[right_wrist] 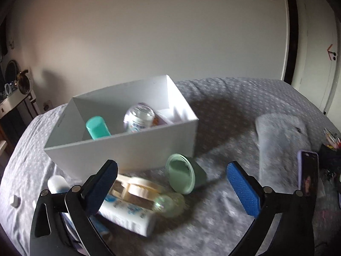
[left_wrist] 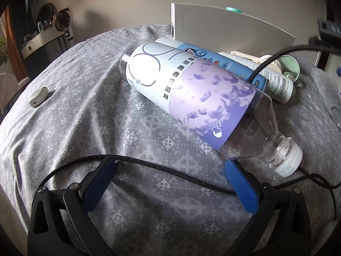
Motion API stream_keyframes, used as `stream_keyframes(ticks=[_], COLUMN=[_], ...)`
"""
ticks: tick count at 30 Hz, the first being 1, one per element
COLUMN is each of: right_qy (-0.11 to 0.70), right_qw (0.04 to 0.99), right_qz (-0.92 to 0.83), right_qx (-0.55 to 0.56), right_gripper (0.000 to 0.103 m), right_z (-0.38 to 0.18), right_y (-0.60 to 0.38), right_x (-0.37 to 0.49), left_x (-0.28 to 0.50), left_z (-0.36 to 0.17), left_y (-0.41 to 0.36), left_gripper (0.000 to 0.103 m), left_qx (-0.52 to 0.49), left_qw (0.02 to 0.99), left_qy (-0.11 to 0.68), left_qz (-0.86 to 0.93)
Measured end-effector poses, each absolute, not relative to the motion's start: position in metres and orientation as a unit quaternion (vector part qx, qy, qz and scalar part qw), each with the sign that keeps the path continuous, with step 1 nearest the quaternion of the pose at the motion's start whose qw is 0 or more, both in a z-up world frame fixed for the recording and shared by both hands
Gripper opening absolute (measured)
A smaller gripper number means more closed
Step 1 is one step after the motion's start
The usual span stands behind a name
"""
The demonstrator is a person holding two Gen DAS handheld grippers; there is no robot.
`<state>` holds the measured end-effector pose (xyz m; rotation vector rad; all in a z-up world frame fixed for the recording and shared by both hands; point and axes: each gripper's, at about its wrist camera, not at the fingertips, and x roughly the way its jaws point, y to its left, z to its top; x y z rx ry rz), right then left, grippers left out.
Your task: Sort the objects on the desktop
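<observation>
The left gripper hovers low over the grey patterned cloth, its blue-padded jaws spread wide and empty. Just beyond it lies a clear plastic bottle with a purple-and-white label, on its side, white cap pointing near right. The right gripper also stands wide apart, holding nothing, above a mint-green round jar tipped over beside a white tube. Farther off sits a white open box holding a teal-capped container.
</observation>
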<state>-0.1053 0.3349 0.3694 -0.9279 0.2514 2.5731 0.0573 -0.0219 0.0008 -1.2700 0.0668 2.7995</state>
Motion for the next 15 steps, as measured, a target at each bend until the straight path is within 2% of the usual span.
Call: stream_keyframes(ticks=[5,8,10,15], right_qy=[0.106,0.141,0.128,0.126], right_qw=[0.259,0.278,0.288,0.297], right_qz=[0.875,0.825,0.844,0.845], right_qx=[-0.396,-0.471,-0.434,-0.426], right_gripper=[0.103,0.103,0.103,0.103], right_z=[0.316,0.263,0.263,0.264], right_y=[0.377,0.404,0.402,0.401], right_x=[-0.068,-0.073,-0.068,-0.063], left_x=[0.057,0.057,0.057,0.056], left_z=[0.001,0.001,0.001,0.0], left_y=[-0.022,-0.022,-0.022,-0.023], left_gripper=[0.103,0.103,0.103,0.103], left_qx=[-0.413,-0.413,-0.413,-0.413], left_qw=[0.033,0.033,0.033,0.033], left_qy=[0.022,0.022,0.022,0.021], left_qz=[0.91,0.91,0.91,0.91])
